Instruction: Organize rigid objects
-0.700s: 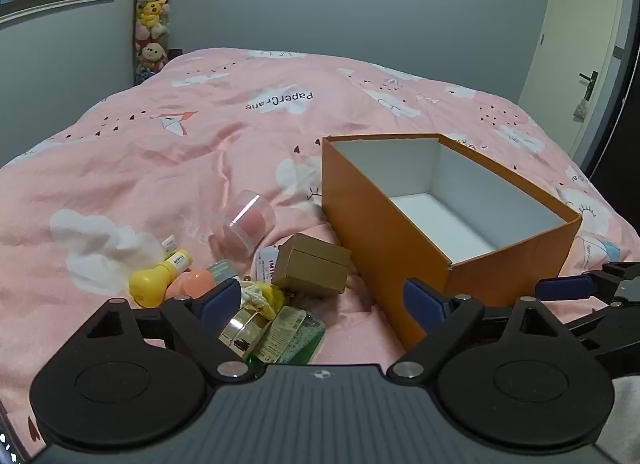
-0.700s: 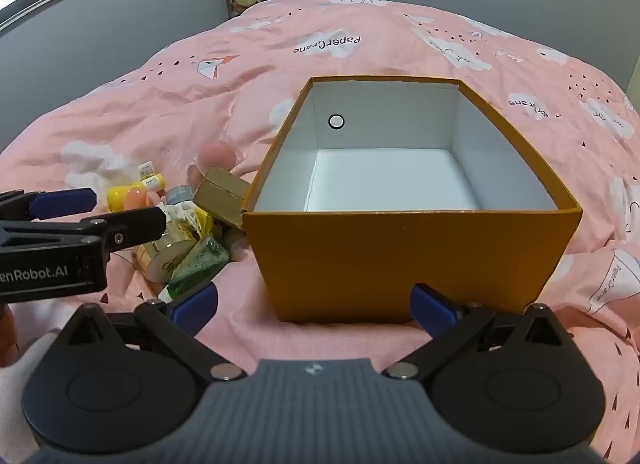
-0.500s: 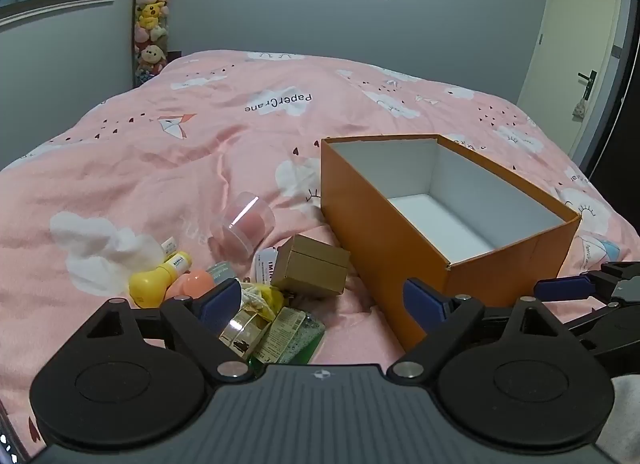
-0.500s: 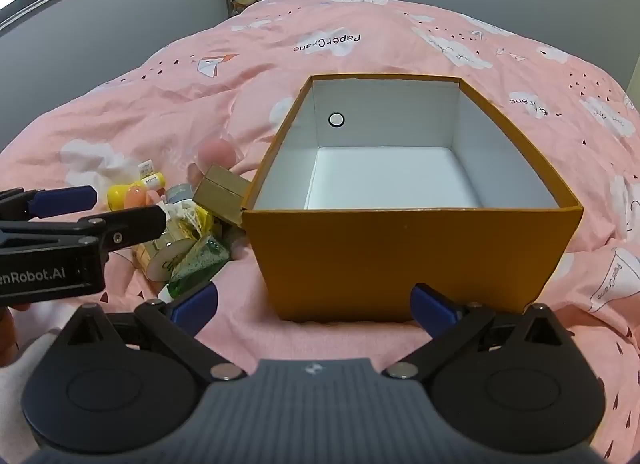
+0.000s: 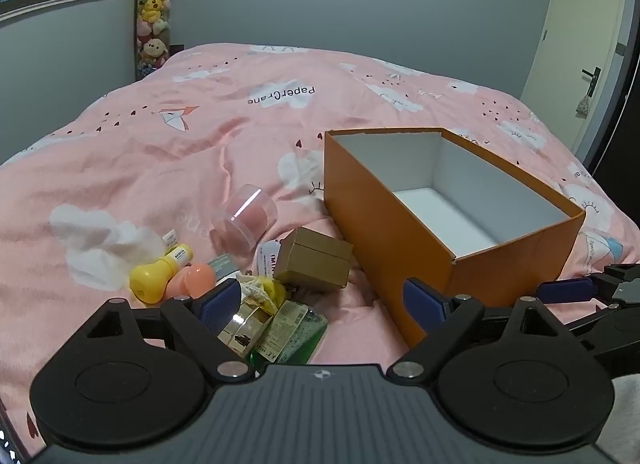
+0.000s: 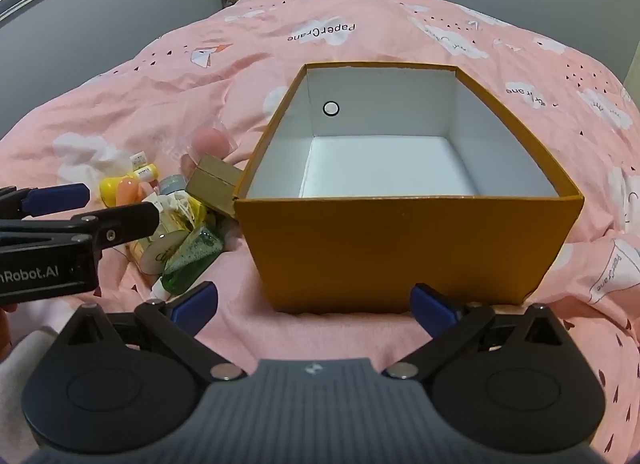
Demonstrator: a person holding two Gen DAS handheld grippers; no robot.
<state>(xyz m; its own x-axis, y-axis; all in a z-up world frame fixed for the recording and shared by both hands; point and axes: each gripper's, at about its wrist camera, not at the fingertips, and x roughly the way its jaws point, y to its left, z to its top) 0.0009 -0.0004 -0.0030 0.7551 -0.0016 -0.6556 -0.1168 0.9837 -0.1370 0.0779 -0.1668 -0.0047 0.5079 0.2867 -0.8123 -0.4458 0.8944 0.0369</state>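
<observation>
An empty orange box (image 5: 384,224) (image 6: 400,252) with a white inside sits on the pink bed. Left of it lies a heap of small items: a brown cardboard box (image 5: 314,264) (image 6: 214,184), a yellow bottle (image 5: 158,272) (image 6: 112,186), a peach egg-shaped item (image 5: 192,280), a clear round case with a pink sponge (image 5: 246,218) (image 6: 212,140), a gold jar (image 5: 244,326) and a green bottle (image 5: 296,332) (image 6: 192,260). My left gripper (image 5: 324,302) hangs open just above the heap. My right gripper (image 6: 314,304) is open in front of the box's near wall, holding nothing.
The pink quilt (image 5: 200,136) covers the whole bed. A column of plush toys (image 5: 154,20) stands in the far left corner under a window. A door (image 5: 580,36) is at the far right. The other gripper shows at each view's edge.
Both views show slightly more of the wall above the bed than before; the items and box lie as they did. Both grippers stay open.
</observation>
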